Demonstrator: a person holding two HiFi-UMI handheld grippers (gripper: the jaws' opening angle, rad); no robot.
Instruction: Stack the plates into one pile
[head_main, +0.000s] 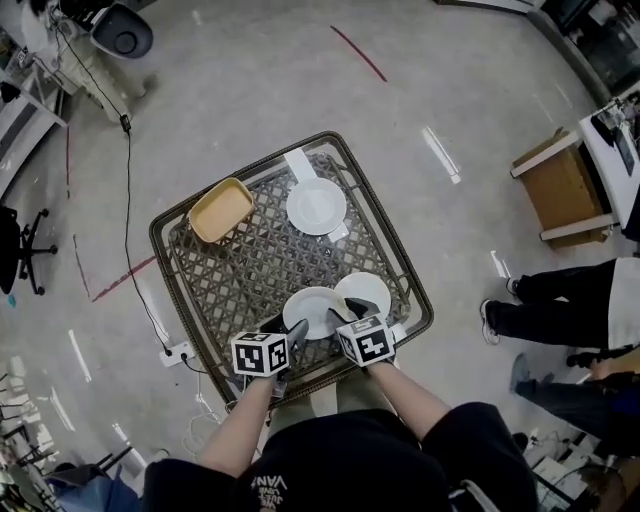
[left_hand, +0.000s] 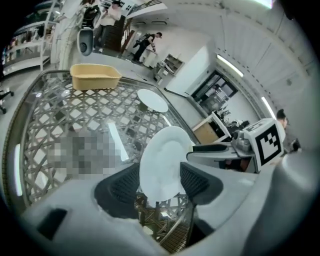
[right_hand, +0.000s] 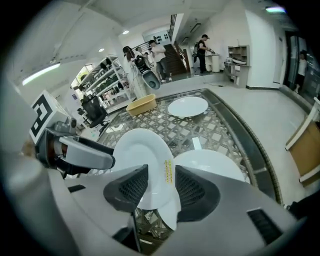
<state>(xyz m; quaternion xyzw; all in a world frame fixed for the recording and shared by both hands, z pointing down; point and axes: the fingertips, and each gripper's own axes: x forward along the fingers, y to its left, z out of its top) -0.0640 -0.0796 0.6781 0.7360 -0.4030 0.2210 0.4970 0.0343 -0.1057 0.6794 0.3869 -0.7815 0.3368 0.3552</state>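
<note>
Plate (head_main: 312, 308) hangs tilted betw. both grippers: left gripper (head_main: 288, 333) is clamped on its rim at one side, right gripper (head_main: 345, 312) on the opposite side. Round, so no long axis. 2nd plate (head_main: 366, 290) lies flat just beyond right gripper; can't tell if they touch. Near rim hidden under grippers.

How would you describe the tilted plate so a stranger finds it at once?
Start at the wicker table with the glass top. At its near edge are two white plates: take the left plate, held tilted by the left tongs and the right tongs; the right plate lies flat.
</note>
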